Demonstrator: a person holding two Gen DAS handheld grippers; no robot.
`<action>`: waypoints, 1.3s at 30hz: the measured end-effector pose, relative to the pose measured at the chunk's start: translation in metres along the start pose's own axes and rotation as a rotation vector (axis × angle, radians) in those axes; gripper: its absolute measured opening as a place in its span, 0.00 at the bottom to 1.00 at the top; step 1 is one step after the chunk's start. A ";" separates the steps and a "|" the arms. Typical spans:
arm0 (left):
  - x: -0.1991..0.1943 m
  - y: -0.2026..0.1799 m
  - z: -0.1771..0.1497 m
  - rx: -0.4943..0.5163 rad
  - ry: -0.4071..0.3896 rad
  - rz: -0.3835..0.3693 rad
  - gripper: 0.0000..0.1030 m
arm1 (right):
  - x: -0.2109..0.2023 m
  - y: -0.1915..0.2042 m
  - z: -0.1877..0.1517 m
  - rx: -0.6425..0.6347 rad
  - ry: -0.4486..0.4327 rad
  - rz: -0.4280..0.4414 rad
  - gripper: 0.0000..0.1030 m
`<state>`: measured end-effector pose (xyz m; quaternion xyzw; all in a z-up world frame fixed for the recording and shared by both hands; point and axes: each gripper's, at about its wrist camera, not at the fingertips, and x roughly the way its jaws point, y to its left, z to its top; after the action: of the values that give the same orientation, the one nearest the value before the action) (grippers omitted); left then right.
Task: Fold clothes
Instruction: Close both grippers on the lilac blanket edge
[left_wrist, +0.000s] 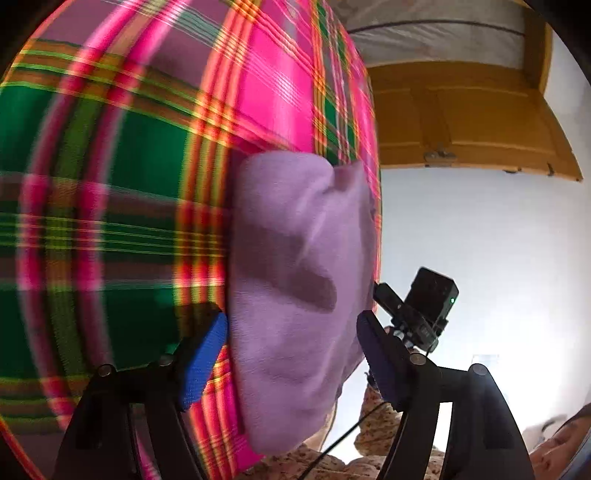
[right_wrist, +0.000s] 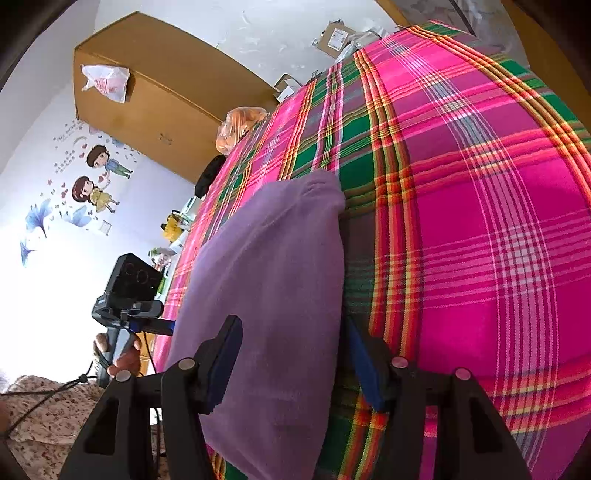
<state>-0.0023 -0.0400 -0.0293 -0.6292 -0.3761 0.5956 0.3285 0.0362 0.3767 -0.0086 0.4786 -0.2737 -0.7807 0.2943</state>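
Observation:
A lilac knitted garment (left_wrist: 295, 280) lies on a bed covered by a pink and green plaid sheet (left_wrist: 110, 184). My left gripper (left_wrist: 291, 354) has its blue-padded fingers on either side of the garment's bunched edge, with a wide gap between them. In the right wrist view the same garment (right_wrist: 273, 295) runs between the fingers of my right gripper (right_wrist: 291, 365), which stand wide apart around it on the plaid sheet (right_wrist: 480, 221). Each view shows the other gripper beside the bed (left_wrist: 424, 306) (right_wrist: 129, 295).
A wooden door (left_wrist: 461, 122) stands beyond the bed in the left view. A brown wardrobe (right_wrist: 155, 96), a wall sticker (right_wrist: 88, 173), an orange bag (right_wrist: 240, 125) and small items line the bed's far edge. The person's floral sleeve (right_wrist: 48, 410) is at lower left.

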 end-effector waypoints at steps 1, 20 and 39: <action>0.001 -0.001 0.000 0.003 0.004 -0.002 0.72 | 0.000 -0.001 0.000 0.001 0.000 0.003 0.56; 0.021 -0.011 -0.005 0.031 0.030 0.016 0.70 | 0.015 0.010 0.004 -0.038 -0.011 -0.035 0.46; 0.017 -0.019 -0.011 0.061 -0.047 0.136 0.41 | 0.020 0.024 0.000 -0.111 -0.050 -0.188 0.27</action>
<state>0.0068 -0.0156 -0.0209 -0.6289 -0.3220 0.6422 0.2973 0.0339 0.3462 -0.0037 0.4656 -0.1909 -0.8305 0.2389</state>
